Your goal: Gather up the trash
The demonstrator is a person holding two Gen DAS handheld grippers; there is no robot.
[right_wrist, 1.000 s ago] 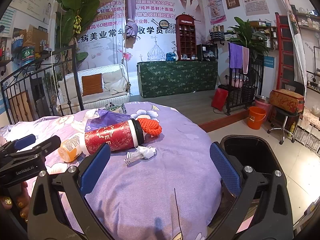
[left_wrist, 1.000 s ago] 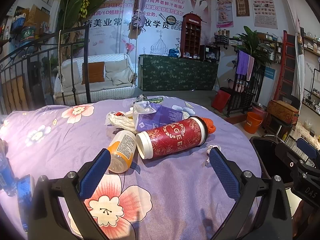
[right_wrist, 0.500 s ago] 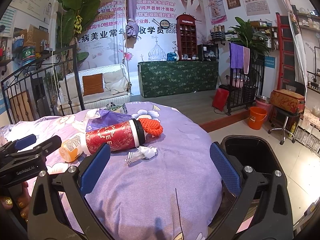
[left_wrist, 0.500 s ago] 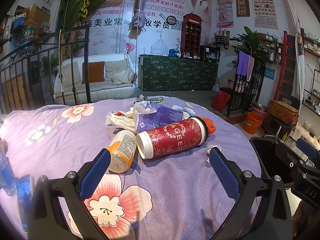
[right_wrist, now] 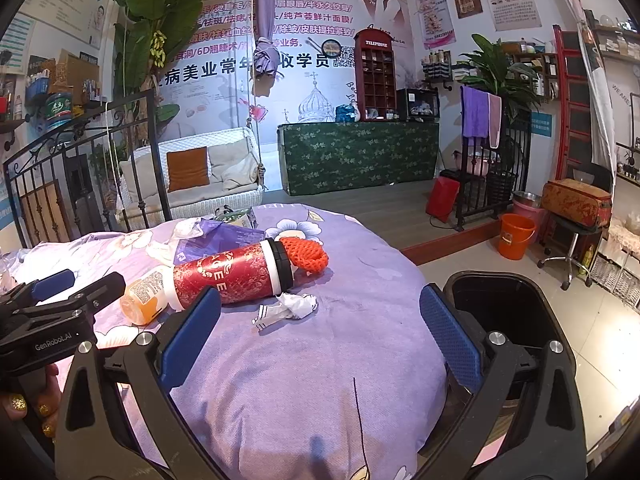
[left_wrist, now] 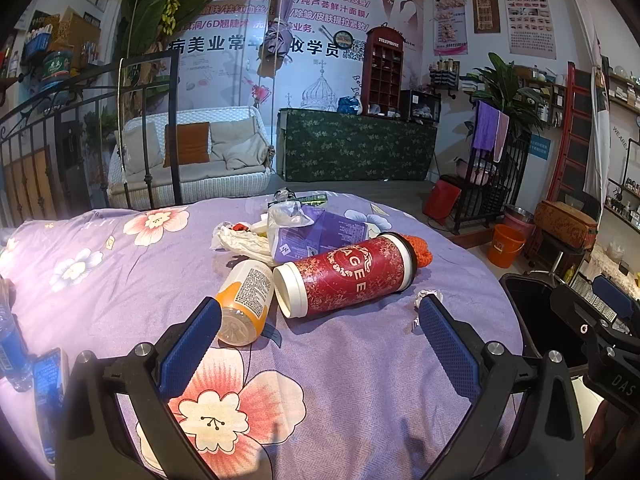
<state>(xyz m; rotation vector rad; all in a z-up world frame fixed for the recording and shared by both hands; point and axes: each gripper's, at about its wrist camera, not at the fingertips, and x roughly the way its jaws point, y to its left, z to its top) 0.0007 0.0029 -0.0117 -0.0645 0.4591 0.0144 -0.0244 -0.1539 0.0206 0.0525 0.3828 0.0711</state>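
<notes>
Both grippers stand wide apart and hold nothing. Seen from its own camera, the left gripper (left_wrist: 320,320) hovers over the near part of the bed (left_wrist: 120,264), its blue pads framing the trash without touching it; the right gripper (right_wrist: 320,320) hangs over the bed's right edge, one finger over the bedspread and the other in front of the black bin (right_wrist: 516,308).

On the purple floral bedspread the trash lies in a cluster toward the far middle. A red canister (left_wrist: 348,274) lies on its side, its white end just beside an orange bottle (left_wrist: 246,306), also on its side. Behind the canister sits an orange knitted piece (right_wrist: 306,256), touching its black-rimmed end. A crumpled white paper (right_wrist: 292,308) lies apart, nearer the right edge. Farther back are a purple packet (left_wrist: 320,236) and a crumpled plastic bag (left_wrist: 240,240), bunched together. At the bed's left edge, blue-labelled items show, too cut off to identify.

The open bin stands on the tiled floor, against the bed's right edge. Beyond the bed are a black iron bedframe (left_wrist: 80,120), a wicker swing seat (left_wrist: 192,168) with cushions, a counter draped in green cloth (left_wrist: 356,148), and an orange bucket (right_wrist: 516,236).
</notes>
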